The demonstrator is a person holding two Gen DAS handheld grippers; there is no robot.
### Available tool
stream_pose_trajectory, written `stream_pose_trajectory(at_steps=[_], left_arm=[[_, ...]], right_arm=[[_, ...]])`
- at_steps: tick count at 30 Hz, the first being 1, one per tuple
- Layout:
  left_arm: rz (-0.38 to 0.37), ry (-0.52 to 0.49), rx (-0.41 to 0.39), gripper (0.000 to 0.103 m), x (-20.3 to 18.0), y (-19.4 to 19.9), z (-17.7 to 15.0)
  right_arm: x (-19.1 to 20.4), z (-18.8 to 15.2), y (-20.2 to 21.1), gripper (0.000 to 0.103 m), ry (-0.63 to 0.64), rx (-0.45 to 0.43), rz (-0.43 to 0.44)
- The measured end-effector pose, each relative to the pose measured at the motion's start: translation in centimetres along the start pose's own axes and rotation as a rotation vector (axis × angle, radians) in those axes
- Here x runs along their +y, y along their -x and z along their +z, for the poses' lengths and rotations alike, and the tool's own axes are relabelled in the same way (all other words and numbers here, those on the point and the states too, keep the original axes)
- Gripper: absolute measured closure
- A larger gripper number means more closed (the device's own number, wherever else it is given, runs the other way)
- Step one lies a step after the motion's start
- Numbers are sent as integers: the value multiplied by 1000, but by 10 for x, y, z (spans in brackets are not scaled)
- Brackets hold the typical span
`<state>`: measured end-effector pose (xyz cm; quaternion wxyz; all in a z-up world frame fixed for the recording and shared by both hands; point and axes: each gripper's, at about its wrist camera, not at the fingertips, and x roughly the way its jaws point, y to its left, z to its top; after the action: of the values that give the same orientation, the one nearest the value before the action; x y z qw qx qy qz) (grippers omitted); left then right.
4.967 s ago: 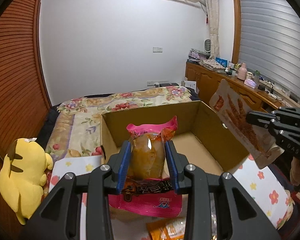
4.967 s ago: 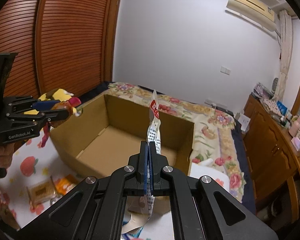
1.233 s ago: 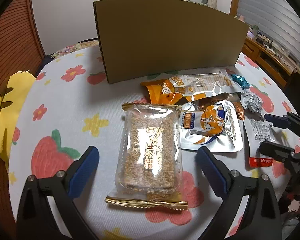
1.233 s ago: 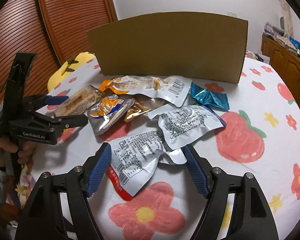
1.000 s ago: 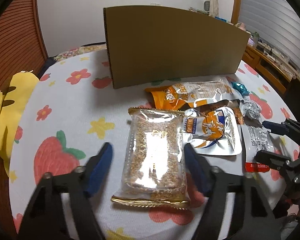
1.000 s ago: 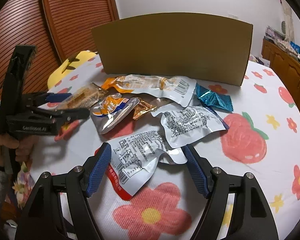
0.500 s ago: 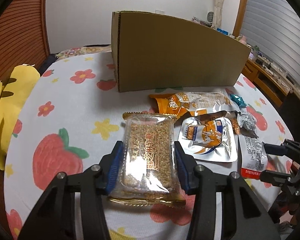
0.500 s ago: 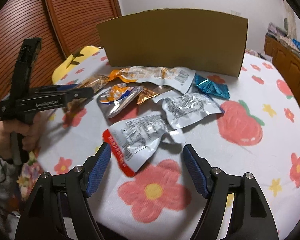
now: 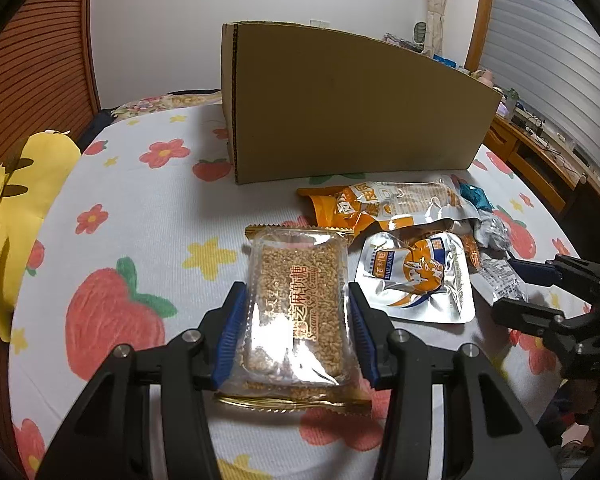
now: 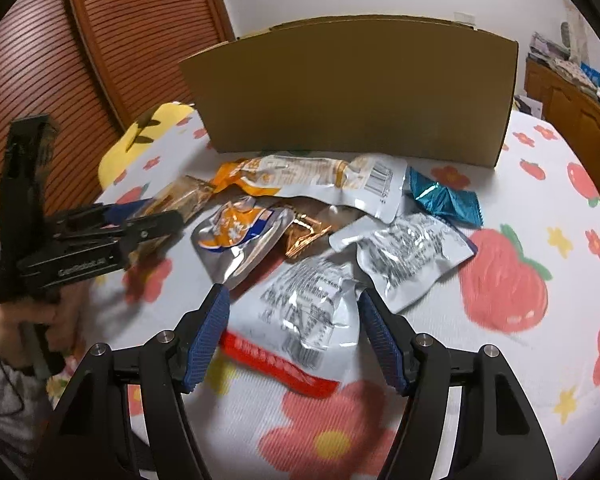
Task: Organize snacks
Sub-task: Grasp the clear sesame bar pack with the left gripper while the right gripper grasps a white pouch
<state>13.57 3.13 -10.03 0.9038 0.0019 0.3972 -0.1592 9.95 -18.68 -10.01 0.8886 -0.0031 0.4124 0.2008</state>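
On the desk (image 9: pixel 148 208), in front of the box (image 9: pixel 340 112), the loose snacks lie in one cluster, near the box they appear meant for. The left gripper (image 9: pixel 296 334) has its jaws closed on the long sides of the sesame bar (image 9: pixel 298 304); gripping across the narrow width keeps the stiff slab square between the blue pads (image 9: pixel 231 334). Whether the bar is clear of the cloth or resting on it cannot be told. The right gripper (image 10: pixel 294 334) has its jaws part open, straddling the red-edged pouch (image 10: pixel 300 328) without visibly pinching it; this is judged an approach to a grasp. The pouch is crumpled and slippery-looking, so a bite on its bulging middle seems safer than on the flat seal. Beside it lie the silver pouch (image 10: pixel 412 256), the orange-and-blue pouch (image 10: pixel 240 236), the long bag (image 10: pixel 320 176) and the teal pack (image 10: pixel 444 196), overlapping in places. The box stands with its plain wall toward both cameras, so its inside is hidden. A yellow toy (image 9: pixel 20 184) sits at the desk's left edge, apart from the snacks.
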Motion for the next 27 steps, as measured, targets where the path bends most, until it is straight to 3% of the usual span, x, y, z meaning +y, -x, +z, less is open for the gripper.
stream_pose_trajectory(at_steps=[4, 5, 10, 17, 18, 19, 27], left_arm=[[1, -2, 2, 55, 0, -1, 0], [1, -2, 2, 55, -1, -1, 0], [2, -2, 1, 55, -1, -1, 0], [6, -4, -12, 55, -2, 0, -1], [7, -3, -14, 55, -2, 1, -1], [6, -2, -19, 55, -2, 2, -1], [9, -1, -36, 56, -3, 5, -2]], right_arm=[[1, -2, -6, 41, 10, 7, -24], [2, -3, -6, 54, 26, 4, -40], [-3, -4, 1, 70, 49, -7, -34], [-1, -13, 16, 72, 61, -10, 9], [0, -13, 18, 74, 62, -13, 20], [1, -13, 19, 83, 64, -16, 29], [4, -12, 28, 87, 70, -40, 56]])
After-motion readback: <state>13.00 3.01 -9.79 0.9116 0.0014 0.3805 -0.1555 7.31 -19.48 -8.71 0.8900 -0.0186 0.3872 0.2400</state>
